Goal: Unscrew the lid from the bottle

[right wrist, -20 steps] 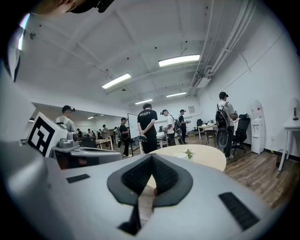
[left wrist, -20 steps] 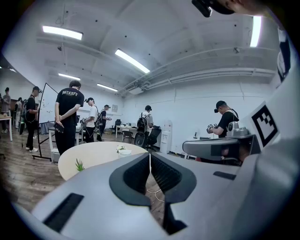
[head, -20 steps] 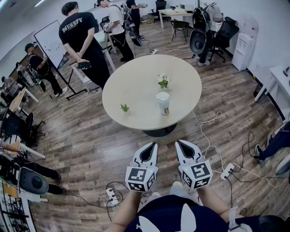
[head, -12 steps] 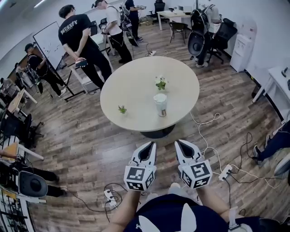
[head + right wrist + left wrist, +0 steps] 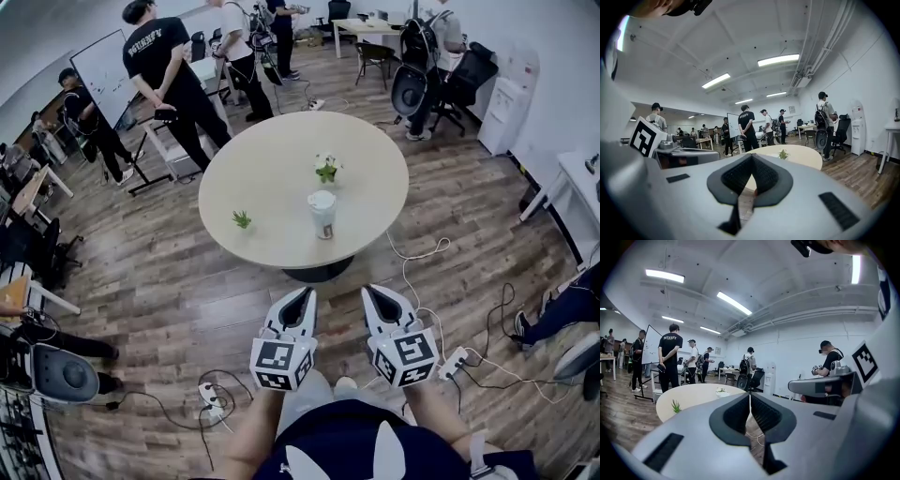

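Bottle (image 5: pixel 322 221) upright on table (image 5: pixel 272 173), lid (image 5: pixel 322 198) topmost

Your head has swung a little. The round worktop (image 5: pixel 272 178) now sits further left in the head view than a moment ago. The bottle (image 5: pixel 322 214), the small plant (image 5: pixel 242 219) and the flower pot (image 5: pixel 326 170) have slid left with it. On the floor, the power strip (image 5: pixel 210 399) by your left side and the second power strip (image 5: pixel 452 363) on your right have drifted left too. Your left gripper (image 5: pixel 307 293) has edged left and slightly up, widening its gap to the right gripper (image 5: pixel 367 290) a touch. The person in the black shirt (image 5: pixel 161 66) has shifted toward the top-left of the frame.
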Action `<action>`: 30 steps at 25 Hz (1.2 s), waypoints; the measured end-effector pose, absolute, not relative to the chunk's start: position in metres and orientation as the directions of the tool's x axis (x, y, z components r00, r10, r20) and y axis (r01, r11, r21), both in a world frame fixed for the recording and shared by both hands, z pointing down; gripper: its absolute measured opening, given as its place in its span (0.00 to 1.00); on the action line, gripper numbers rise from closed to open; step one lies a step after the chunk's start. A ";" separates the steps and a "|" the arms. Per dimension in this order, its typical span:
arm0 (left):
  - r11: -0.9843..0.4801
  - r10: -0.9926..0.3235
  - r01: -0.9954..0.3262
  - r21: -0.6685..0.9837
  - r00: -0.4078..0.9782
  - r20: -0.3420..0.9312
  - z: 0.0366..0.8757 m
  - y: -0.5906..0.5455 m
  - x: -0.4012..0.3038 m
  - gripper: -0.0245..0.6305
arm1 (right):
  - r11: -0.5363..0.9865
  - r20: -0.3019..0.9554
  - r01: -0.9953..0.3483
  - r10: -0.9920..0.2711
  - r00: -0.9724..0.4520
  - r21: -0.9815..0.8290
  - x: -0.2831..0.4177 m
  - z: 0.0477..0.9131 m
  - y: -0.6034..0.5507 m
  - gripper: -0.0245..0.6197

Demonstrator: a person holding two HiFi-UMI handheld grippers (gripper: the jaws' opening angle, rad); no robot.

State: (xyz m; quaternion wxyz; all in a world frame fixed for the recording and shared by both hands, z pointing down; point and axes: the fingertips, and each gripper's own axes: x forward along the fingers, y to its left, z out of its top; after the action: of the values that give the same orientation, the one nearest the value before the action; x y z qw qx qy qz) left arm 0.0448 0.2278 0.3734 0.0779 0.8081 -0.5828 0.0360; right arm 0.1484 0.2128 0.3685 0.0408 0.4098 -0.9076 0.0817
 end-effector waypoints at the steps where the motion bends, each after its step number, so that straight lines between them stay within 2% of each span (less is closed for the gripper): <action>1: -0.306 -0.937 -0.948 0.083 0.315 0.151 0.374 0.226 0.046 0.08 | 0.654 0.141 -0.748 -0.735 -0.663 -0.113 0.147 0.368 0.211 0.05; 8: -0.287 -0.939 -0.953 0.096 0.300 0.168 0.386 0.202 0.042 0.08 | 0.670 0.150 -0.734 -0.718 -0.679 -0.115 0.140 0.376 0.189 0.05; 13: -0.292 -0.938 -0.956 0.032 0.292 0.188 0.395 0.170 0.030 0.08 | 0.665 0.164 -0.735 -0.716 -0.678 -0.132 0.133 0.382 0.158 0.06; 15: -0.308 -0.931 -0.951 0.034 0.309 0.193 0.397 0.154 0.025 0.11 | 0.676 0.171 -0.723 -0.703 -0.690 -0.143 0.127 0.385 0.144 0.15; 18: -0.345 -0.916 -0.938 0.041 0.345 0.206 0.400 0.126 0.018 0.34 | 0.683 0.190 -0.716 -0.691 -0.698 -0.148 0.115 0.387 0.119 0.27; 23: -0.375 -0.902 -0.927 0.015 0.368 0.227 0.402 0.081 0.002 0.49 | 0.687 0.239 -0.710 -0.671 -0.702 -0.154 0.098 0.392 0.078 0.42; 30: -0.422 -0.855 -0.906 0.000 0.398 0.333 0.433 0.041 -0.016 0.52 | 0.672 0.301 -0.711 -0.647 -0.700 -0.207 0.082 0.404 0.035 0.54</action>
State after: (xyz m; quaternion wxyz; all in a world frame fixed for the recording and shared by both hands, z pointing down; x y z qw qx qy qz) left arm -0.0162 0.0413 0.4332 0.0906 0.8312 -0.5297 0.1424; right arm 0.0824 0.0347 0.4043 0.1016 0.3736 -0.9087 0.1559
